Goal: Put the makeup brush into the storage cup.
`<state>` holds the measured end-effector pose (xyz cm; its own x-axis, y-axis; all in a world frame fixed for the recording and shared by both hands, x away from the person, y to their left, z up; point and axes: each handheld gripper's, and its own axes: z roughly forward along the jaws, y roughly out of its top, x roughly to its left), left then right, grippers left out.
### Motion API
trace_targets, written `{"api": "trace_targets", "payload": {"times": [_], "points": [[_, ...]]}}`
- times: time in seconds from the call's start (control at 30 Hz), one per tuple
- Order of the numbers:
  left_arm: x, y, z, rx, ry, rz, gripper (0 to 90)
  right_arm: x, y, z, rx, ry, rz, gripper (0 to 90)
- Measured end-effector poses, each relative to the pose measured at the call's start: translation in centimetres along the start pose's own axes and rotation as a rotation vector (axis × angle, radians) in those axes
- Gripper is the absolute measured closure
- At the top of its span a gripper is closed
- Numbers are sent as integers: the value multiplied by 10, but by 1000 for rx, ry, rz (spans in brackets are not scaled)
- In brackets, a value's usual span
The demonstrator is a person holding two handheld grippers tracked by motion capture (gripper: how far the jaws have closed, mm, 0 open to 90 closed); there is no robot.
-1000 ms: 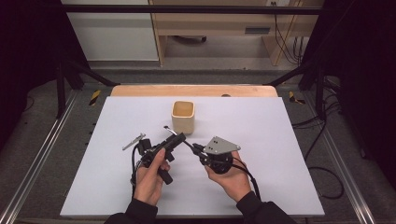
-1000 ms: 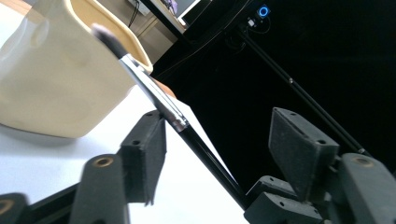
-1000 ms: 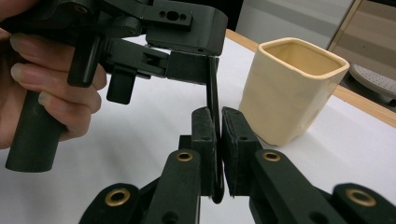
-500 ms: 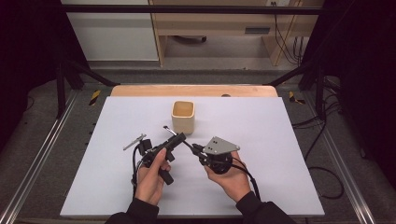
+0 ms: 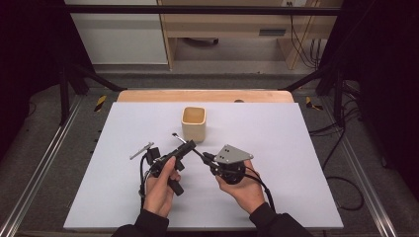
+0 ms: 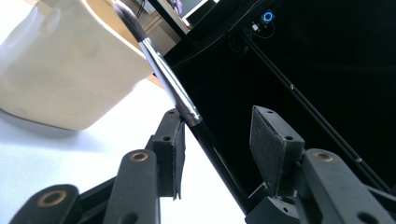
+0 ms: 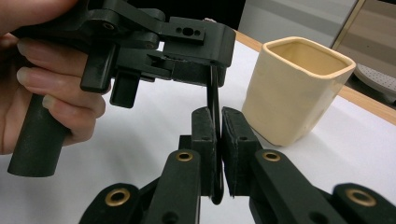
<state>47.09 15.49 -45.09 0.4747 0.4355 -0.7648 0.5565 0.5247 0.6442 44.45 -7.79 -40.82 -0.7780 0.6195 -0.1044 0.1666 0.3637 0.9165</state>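
Since the earlier frame, left gripper (image 5: 184, 148) jaws have been closing around the brush (image 6: 161, 70), one pad touching, the other apart, seen in its own view. Right gripper (image 7: 217, 135) is clenched on the handle, cup (image 5: 193, 123) at twelve o'clock.

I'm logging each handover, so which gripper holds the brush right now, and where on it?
The right gripper clamps the slim black makeup brush on its handle's lower end; the left gripper has been closing around it, not pinching.

Grey metal strip (image 5: 142, 150) on white table (image 5: 296, 163)
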Motion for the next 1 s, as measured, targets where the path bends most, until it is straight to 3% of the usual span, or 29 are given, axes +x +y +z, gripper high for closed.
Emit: {"api": "trace_targets", "payload": {"times": [0.47, 1.0], "points": [[-1, -1, -1, -19, -7, -19, 675, 1, -1, 1, 6, 4, 2, 840], [-2, -1, -1, -23, -5, -12, 711, 3, -3, 4, 15, 7, 7, 840]]}}
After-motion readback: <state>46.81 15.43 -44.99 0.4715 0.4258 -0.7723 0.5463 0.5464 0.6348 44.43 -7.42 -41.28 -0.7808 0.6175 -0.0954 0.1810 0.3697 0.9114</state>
